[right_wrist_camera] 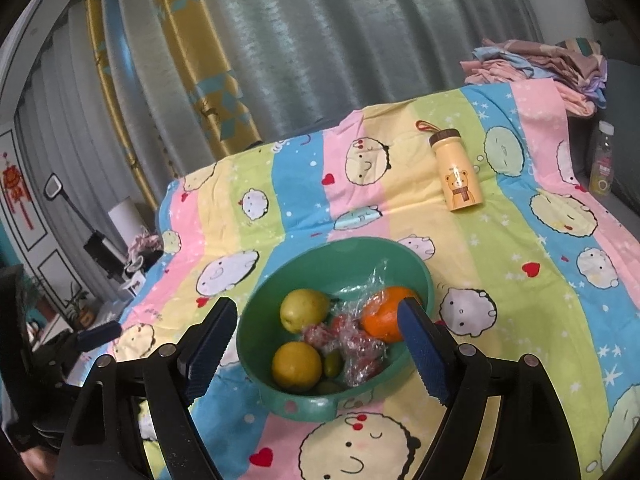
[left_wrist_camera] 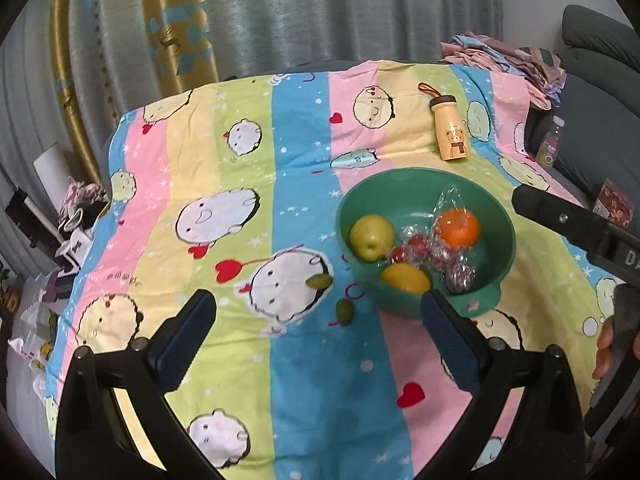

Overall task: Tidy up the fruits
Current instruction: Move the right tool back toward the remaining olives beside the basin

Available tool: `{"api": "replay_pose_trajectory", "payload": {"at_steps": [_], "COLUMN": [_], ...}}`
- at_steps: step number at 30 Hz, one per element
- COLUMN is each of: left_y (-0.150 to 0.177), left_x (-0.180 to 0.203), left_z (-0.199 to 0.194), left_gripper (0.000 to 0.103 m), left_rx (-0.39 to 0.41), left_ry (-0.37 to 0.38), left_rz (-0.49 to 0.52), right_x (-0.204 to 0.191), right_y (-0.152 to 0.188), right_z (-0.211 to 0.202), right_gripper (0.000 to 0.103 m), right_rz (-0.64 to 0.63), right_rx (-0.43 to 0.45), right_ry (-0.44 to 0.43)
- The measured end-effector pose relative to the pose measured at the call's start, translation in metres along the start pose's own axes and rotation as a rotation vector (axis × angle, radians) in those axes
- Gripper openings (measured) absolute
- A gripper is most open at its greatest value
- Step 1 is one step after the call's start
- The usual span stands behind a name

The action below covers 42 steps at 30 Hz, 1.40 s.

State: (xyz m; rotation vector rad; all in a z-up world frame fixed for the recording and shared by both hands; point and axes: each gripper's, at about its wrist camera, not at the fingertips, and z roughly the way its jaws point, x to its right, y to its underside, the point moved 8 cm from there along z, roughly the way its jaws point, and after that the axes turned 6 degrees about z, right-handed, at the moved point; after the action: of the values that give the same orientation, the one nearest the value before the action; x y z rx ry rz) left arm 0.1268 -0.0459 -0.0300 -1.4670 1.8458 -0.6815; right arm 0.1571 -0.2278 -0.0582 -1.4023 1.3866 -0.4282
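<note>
A green bowl (left_wrist_camera: 400, 178) (right_wrist_camera: 280, 276) stands on the striped cartoon cloth. It holds a green pear (left_wrist_camera: 372, 237) (right_wrist_camera: 304, 309), an orange (left_wrist_camera: 458, 227) (right_wrist_camera: 386, 312) in clear wrap, a yellow citrus (left_wrist_camera: 406, 278) (right_wrist_camera: 297, 366) and wrapped red fruits (left_wrist_camera: 416, 254) (right_wrist_camera: 352, 344). A small green fruit (right_wrist_camera: 332, 362) also lies in the bowl. Two more small green fruits (left_wrist_camera: 319, 280) (left_wrist_camera: 345, 312) lie on the cloth left of the bowl. My left gripper (left_wrist_camera: 316, 300) hangs wide open over them, holding nothing. My right gripper (right_wrist_camera: 316, 308) is open above the bowl's near side, empty.
A beige bear bottle (left_wrist_camera: 450, 128) (right_wrist_camera: 460, 172) lies behind the bowl. Folded clothes (left_wrist_camera: 512, 56) (right_wrist_camera: 540, 64) sit at the far right corner, with a clear bottle (right_wrist_camera: 602, 160) off the cloth's right edge. Clutter lies beyond the left edge. A hand (left_wrist_camera: 604, 348) shows at the right.
</note>
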Motion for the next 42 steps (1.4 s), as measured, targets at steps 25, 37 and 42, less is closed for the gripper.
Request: {"api": "replay_pose_trajectory", "payload": {"at_steps": [25,37,42], "left_y": [0.047,0.092,0.09], "left_x": [-0.051,-0.079,-0.083], "left_z": [-0.031,-0.014,-0.009], "left_gripper": [0.102,0.102,0.102], "left_rx": [-0.032,-0.112,-0.102], "left_ry": [0.005,0.065,0.08], "left_rz": [-0.124,-0.217,-0.212], "right_x": [-0.043,-0.066,-0.077], "right_y": [0.077,0.12,0.124], "right_z": [-0.029,0.012,0.038], "right_gripper": [0.083,0.083,0.076], "right_rz": [-0.071,-0.116,-0.136], "right_rx": [-0.096,-0.254,-0.286], "right_ry": [-0.134,-0.108,-0.081]}}
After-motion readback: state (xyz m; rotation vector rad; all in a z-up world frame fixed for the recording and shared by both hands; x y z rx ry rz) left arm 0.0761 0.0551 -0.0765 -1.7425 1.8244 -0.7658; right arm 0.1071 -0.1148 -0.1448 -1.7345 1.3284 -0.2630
